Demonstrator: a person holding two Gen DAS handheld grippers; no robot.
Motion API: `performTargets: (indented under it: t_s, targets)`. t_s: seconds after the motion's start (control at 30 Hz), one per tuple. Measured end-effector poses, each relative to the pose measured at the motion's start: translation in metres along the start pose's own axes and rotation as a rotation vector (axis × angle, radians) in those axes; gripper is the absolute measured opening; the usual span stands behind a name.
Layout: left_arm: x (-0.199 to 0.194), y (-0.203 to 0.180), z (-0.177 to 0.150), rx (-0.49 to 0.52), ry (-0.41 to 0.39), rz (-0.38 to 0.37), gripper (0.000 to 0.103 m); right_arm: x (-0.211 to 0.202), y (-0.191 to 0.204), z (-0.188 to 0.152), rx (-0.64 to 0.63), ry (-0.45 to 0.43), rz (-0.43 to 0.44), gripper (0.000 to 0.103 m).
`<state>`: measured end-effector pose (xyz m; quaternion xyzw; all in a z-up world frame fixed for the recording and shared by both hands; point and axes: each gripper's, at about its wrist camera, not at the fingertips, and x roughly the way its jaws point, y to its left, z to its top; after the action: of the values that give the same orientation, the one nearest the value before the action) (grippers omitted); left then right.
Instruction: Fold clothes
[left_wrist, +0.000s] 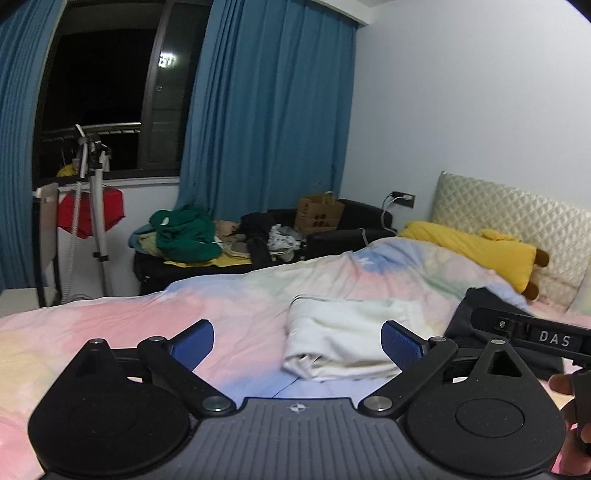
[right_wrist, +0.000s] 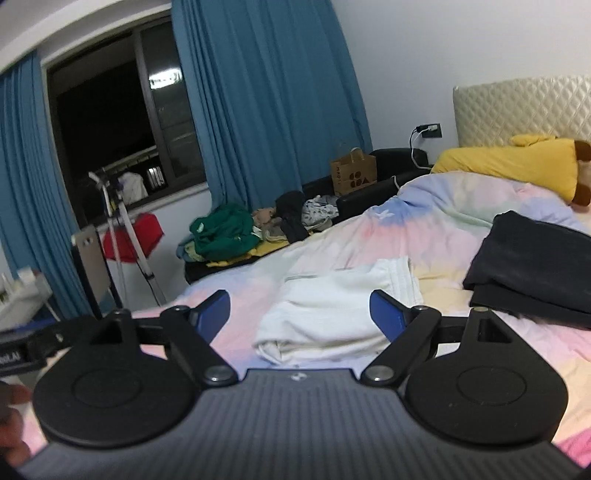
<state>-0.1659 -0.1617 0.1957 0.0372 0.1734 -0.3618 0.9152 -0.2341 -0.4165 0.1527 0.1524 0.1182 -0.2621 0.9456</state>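
A folded white garment (left_wrist: 343, 338) lies on the pastel bedcover (left_wrist: 240, 295); it also shows in the right wrist view (right_wrist: 332, 314). A folded dark garment (right_wrist: 535, 273) lies to its right, partly hidden in the left wrist view (left_wrist: 465, 321). My left gripper (left_wrist: 297, 341) is open and empty, held above the bed just before the white garment. My right gripper (right_wrist: 299, 314) is open and empty, also above the bed in front of the white garment. The right gripper's body shows at the right edge of the left wrist view (left_wrist: 535, 338).
A yellow plush pillow (right_wrist: 517, 166) lies by the quilted headboard (right_wrist: 524, 107). A black sofa holds a heap of clothes with a green garment (right_wrist: 221, 232) and a paper bag (right_wrist: 352, 177). A tripod (left_wrist: 92, 206) and blue curtains (left_wrist: 266, 129) stand by the window.
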Motion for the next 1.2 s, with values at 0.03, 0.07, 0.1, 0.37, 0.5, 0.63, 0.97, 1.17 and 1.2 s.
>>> performTargets:
  t_s: [0.03,0.07,0.1,0.37,0.5,0.63,0.97,1.17,1.2]
  targets:
    - [0.001,0.003,-0.007,-0.001,0.002,0.006,0.098,-0.002,0.006,-0.006,-0.027,-0.004,-0.009,0.084]
    - [-0.001,0.005,-0.014,-0.005,0.003,0.012,0.098,-0.003,0.011,-0.011,-0.049,-0.005,-0.016,0.084]
    - [-0.002,0.007,-0.02,-0.005,0.004,0.022,0.098,-0.004,0.016,-0.016,-0.067,-0.005,-0.022,0.084]
    - [0.004,0.025,-0.06,-0.033,0.026,0.054,0.098,0.002,0.034,-0.042,-0.134,0.01,-0.056,0.084]
    - [0.007,0.029,-0.07,-0.032,0.037,0.067,0.098,0.01,0.037,-0.053,-0.138,0.023,-0.07,0.084]
    - [0.01,0.029,-0.073,-0.016,0.035,0.078,0.098,0.015,0.041,-0.068,-0.181,0.033,-0.09,0.084]
    - [0.014,0.028,-0.081,-0.015,0.044,0.091,0.098,0.012,0.037,-0.084,-0.173,0.034,-0.106,0.084]
    - [0.013,0.028,-0.08,-0.022,0.037,0.095,0.099,0.013,0.038,-0.084,-0.177,0.047,-0.107,0.084]
    - [0.012,0.028,-0.08,-0.022,0.037,0.097,0.099,0.013,0.038,-0.084,-0.177,0.049,-0.105,0.084]
